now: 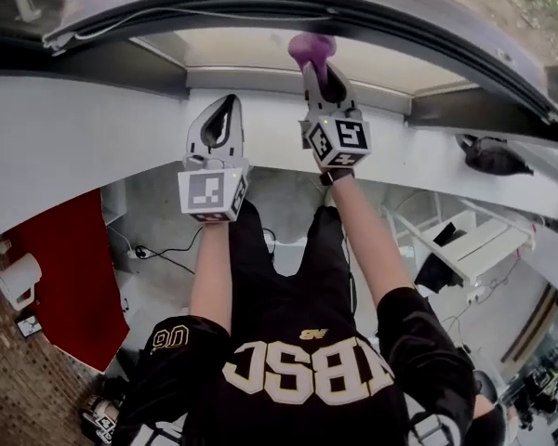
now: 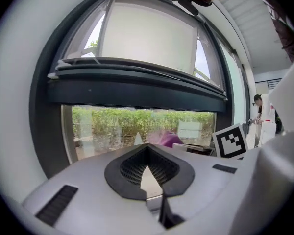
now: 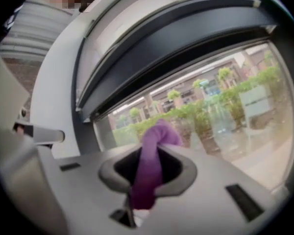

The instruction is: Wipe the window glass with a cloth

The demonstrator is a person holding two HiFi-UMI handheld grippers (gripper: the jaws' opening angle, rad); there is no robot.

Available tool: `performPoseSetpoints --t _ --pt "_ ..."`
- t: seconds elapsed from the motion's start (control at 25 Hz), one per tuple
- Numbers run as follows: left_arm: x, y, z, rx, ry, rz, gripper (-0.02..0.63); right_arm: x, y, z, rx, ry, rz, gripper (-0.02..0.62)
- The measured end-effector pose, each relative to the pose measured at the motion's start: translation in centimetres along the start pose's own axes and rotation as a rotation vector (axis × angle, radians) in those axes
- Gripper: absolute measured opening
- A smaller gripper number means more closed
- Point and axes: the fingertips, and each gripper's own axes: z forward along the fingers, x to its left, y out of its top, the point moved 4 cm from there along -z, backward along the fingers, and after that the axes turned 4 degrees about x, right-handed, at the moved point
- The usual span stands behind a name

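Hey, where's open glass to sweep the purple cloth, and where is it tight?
Open glass lies right of the purple cloth, under the dark frame bar. A narrower strip lies left of it, up to the frame post. Tight spot: the left gripper sits close beside the right gripper.

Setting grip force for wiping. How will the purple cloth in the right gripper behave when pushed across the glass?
Probably floppy: the purple cloth curls over beyond the right gripper, so it should fold, not resist. Likely light: it looks like a thin strip. Pinched narrowly, it might drag loose.
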Motion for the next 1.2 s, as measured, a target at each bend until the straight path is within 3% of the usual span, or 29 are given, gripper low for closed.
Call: performPoseSetpoints --t 0.2,0.36,0.48,0.56,0.68,0.88,1.0,1.2 --pt "9.8 -1.6 -4.4 0.032 0.054 -0.013 0.018 13.2 -3.1 9.7 0.06 0.189 -0.029 0.075" --pt "14.0 -2.3 -7.9 0.041 0.115 -0.032 0.018 22.2 -4.6 15.2 0.105 0.341 -0.098 0.075" --pt "15.5 -2.7 -9.4 0.035 0.156 -0.039 0.018 26.2 -5.5 18.0 0.129 0.407 -0.135 0.075" --pt "15.9 -2.6 -9.8 0.033 0.172 -0.047 0.018 26.2 -5.6 19.3 0.142 0.383 -0.082 0.075" --pt "15.5 -2.5 -9.4 0.029 0.164 -0.052 0.018 23.2 -4.9 19.2 0.137 0.309 -0.011 0.075" --pt "10.4 -2.3 -6.1 0.017 0.084 -0.06 0.018 13.2 -2.7 13.1 0.108 0.175 -0.03 0.075" --pt "3.9 -2.8 -3.1 0.016 0.004 -0.059 0.018 4.7 -1.5 7.8 0.093 0.07 -0.022 0.075" --pt "-9.5 -3.9 2.4 0.068 -0.154 -0.044 0.018 -12.4 0.1 -2.7 0.042 -0.211 0.07 0.075"
